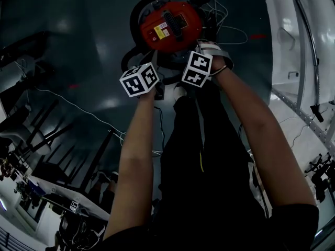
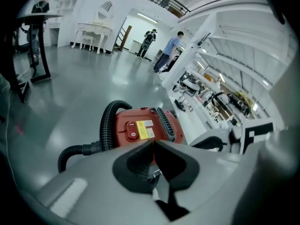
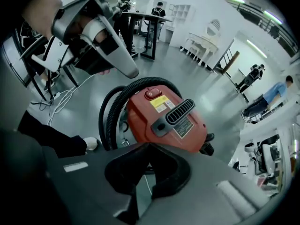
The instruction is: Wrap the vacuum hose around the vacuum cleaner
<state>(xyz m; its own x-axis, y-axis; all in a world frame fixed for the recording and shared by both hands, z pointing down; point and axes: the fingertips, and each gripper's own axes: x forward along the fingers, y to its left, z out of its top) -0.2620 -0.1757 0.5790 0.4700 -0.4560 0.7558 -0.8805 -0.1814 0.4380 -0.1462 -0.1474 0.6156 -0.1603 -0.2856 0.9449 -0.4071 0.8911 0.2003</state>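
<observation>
The red vacuum cleaner stands on the grey floor just ahead of both grippers. Its black ribbed hose loops up over the rear of the body and trails off along the floor to the left; in the right gripper view the hose curves round the vacuum cleaner. My left gripper hovers short of the vacuum cleaner, jaws shut with nothing between them. My right gripper hangs just above the red body, also shut and empty. Their marker cubes sit side by side.
White cables lie on the floor beside the vacuum. A white workbench runs along the right. Black table legs stand behind, chairs at the left. Two people stand far off. The person's shoe is near the hose.
</observation>
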